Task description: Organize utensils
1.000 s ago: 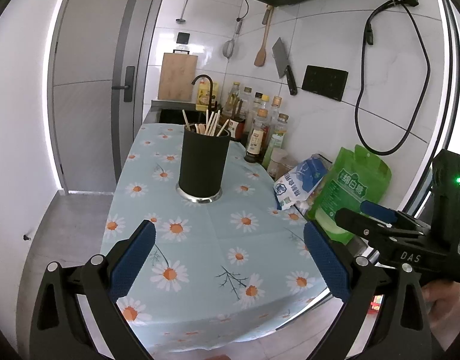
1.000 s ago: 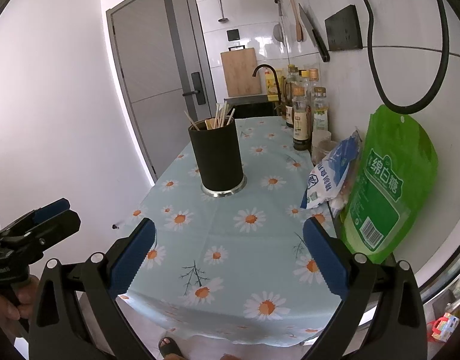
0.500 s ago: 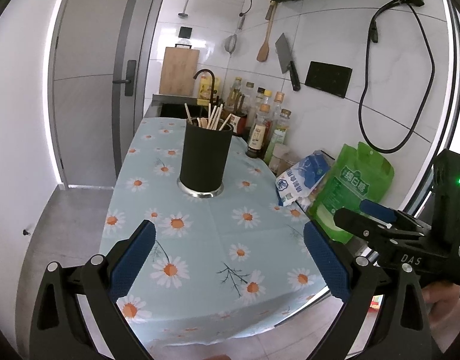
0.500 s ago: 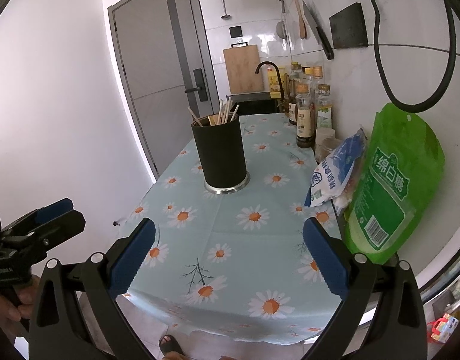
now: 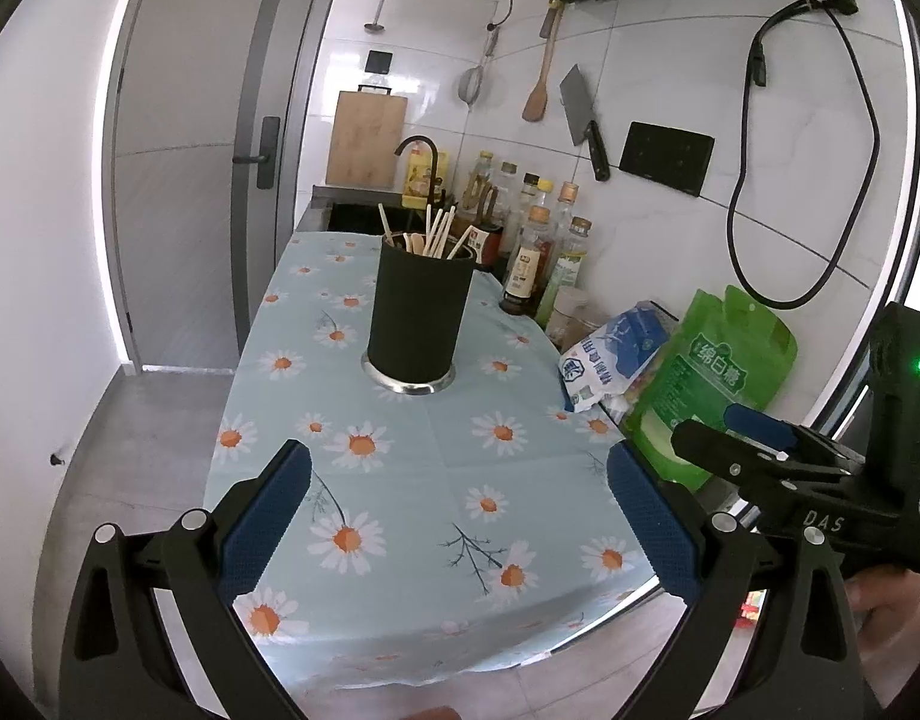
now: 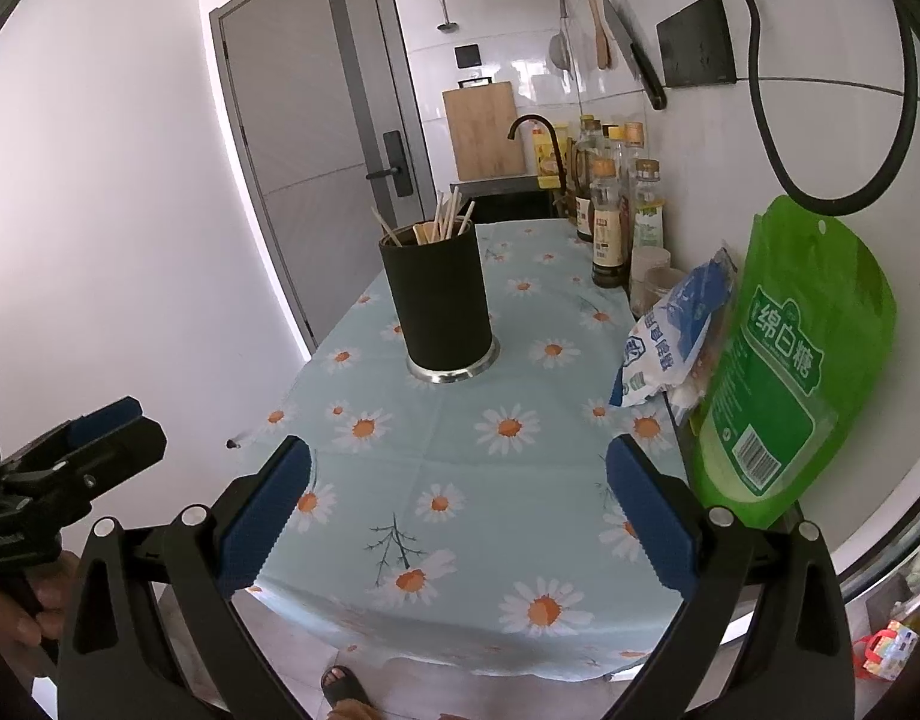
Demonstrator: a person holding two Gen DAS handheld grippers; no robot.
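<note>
Both the left gripper (image 5: 459, 504) and right gripper (image 6: 458, 501) gape empty; the holder (image 5: 421, 315) hides its chopsticks' (image 5: 436, 232) lower lengths.

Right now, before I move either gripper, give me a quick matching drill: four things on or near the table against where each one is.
Things:
1. black holder
2. green bag
3. cleaver
4. cutting board

Places:
A. hanging on the tiled wall
B. propped upright behind the sink, far end
C. middle of the daisy tablecloth, chopsticks inside
D. leaning against the wall at the table's right edge

Pairs: 1-C, 2-D, 3-A, 4-B
</note>
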